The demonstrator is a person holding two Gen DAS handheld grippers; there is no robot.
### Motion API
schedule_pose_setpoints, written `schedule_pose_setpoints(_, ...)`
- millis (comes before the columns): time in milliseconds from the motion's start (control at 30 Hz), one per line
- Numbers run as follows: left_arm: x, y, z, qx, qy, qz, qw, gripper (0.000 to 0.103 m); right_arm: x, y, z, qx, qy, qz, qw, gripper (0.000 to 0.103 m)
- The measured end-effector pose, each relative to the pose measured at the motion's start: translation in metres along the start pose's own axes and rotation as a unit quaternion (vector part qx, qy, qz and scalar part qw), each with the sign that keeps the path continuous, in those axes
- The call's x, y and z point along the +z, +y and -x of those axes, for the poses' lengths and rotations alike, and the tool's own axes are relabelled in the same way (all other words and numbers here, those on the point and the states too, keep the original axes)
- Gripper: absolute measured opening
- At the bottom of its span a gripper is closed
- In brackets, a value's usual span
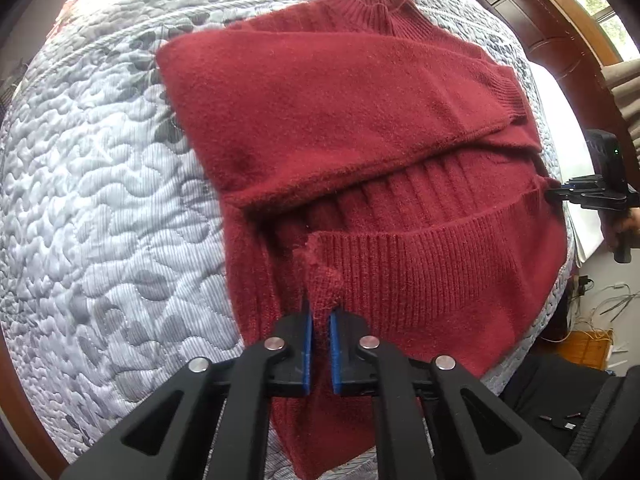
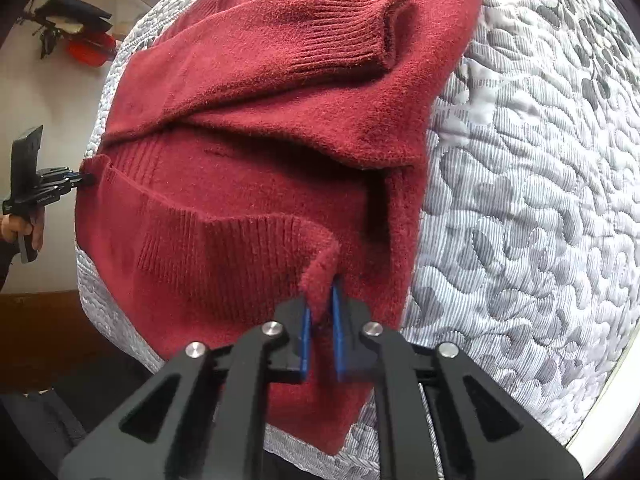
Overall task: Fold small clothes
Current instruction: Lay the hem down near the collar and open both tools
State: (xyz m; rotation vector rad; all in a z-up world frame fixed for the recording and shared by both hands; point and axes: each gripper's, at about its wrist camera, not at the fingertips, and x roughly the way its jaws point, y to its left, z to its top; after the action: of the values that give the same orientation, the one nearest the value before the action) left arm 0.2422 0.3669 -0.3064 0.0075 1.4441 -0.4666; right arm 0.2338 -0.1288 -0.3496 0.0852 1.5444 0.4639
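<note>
A dark red knit sweater point(image 1: 320, 120) lies flat on the bed, collar at the far end and both sleeves folded across its chest. My left gripper point(image 1: 320, 316) is shut on one corner of the ribbed hem point(image 1: 400, 256), which is raised off the cloth below. The right gripper point(image 1: 550, 195) pinches the opposite hem corner at the sweater's right edge. In the right wrist view the sweater point(image 2: 280, 100) fills the centre, the right gripper point(image 2: 321, 304) is shut on a fuzzy hem corner, and the left gripper point(image 2: 89, 179) grips the far corner, with a hand below it.
A grey quilted bedspread point(image 1: 100, 200) point(image 2: 520, 200) covers the bed under the sweater. Dark wooden panelling point(image 1: 540, 8) and a white sheet point(image 1: 560, 120) lie to the right, with cables point(image 1: 600, 312) on the floor. Black and red items point(image 2: 80, 36) sit beyond the bed's left edge.
</note>
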Motion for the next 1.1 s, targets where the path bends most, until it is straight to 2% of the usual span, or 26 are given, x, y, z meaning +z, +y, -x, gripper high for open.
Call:
schedule_pose_setpoints(200, -0.012, 0.009, 0.017, -0.011, -0.032, 0.031, 0.9989, 0.006, -0.013, -0.003, 0.016, 0.008, -0.027, -0.028, 0.999, 0.006)
schedule_pose_setpoints(367, -0.029, 0.007, 0.05, -0.027, -0.083, 0.057, 0.9945, 0.006, -0.027, 0.002, 0.043, 0.01, -0.06, -0.042, 0.997, 0.005)
schedule_pose_setpoints(567, -0.06, -0.004, 0.109, -0.034, -0.152, 0.074, 0.9851, 0.006, -0.056, 0.018, 0.097, 0.011, -0.118, -0.057, 0.991, 0.005)
schedule_pose_setpoints(767, -0.078, -0.019, 0.17, -0.032, -0.221, 0.083, 0.9713, 0.006, -0.073, 0.042, 0.158, 0.004, -0.179, -0.049, 0.983, 0.005)
schedule_pose_setpoints(933, -0.072, -0.029, 0.215, -0.032, -0.271, 0.07, 0.9594, 0.006, -0.067, 0.057, 0.202, -0.003, -0.228, -0.036, 0.973, 0.005)
schedule_pose_setpoints(1100, -0.042, -0.028, 0.244, -0.043, -0.303, 0.055, 0.9503, 0.005, -0.04, 0.062, 0.232, 0.006, -0.259, -0.025, 0.966, 0.005)
